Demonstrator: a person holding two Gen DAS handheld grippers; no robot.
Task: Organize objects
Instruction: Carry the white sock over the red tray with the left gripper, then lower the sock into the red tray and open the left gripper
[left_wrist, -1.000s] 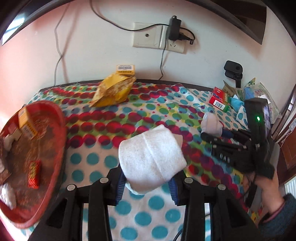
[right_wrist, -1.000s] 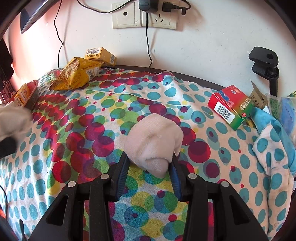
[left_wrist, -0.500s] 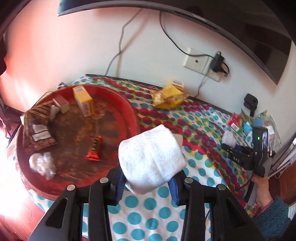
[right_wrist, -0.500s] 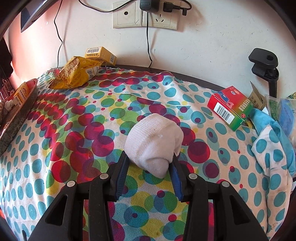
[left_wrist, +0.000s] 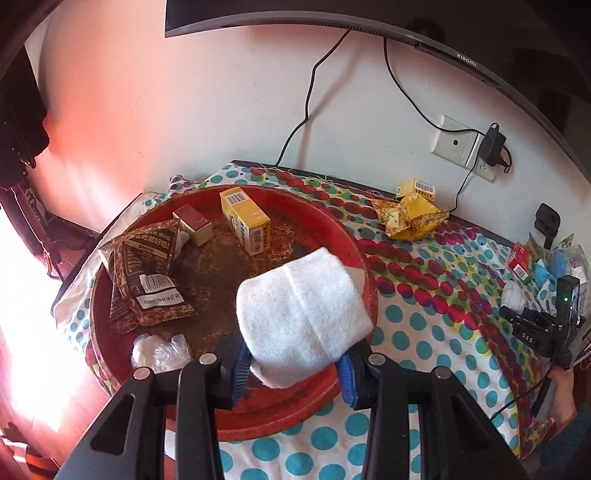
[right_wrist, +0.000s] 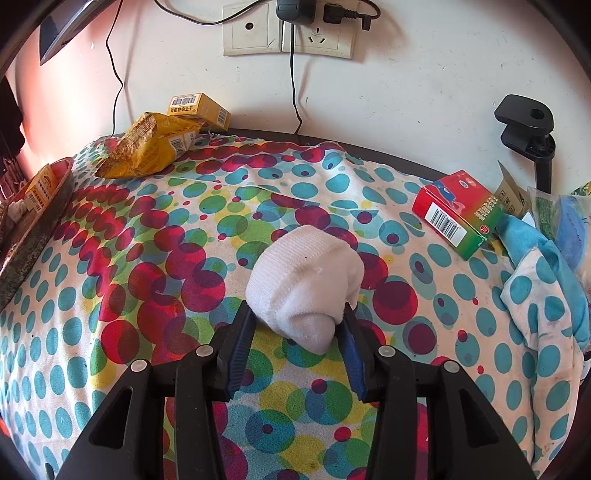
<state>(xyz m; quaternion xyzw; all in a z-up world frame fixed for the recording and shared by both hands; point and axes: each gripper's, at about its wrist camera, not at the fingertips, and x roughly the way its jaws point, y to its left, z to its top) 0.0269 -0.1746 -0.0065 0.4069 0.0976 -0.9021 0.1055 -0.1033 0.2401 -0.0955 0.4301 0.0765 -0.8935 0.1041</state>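
Now the left gripper (left_wrist: 291, 373) has carried its rolled sock (left_wrist: 301, 317) over the tray (left_wrist: 354, 251).

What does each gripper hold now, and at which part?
The left gripper clamps a folded white cloth by its lower end. The right gripper, jaws just widening, has a rolled white sock between its pads by its sides.

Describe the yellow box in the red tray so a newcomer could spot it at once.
Find the round red tray at the left end of the dotted tablecloth. The yellow box lies toward its far side, beside a smaller dark red box. It is the tray's only yellow item, with barcodes on its end and side.
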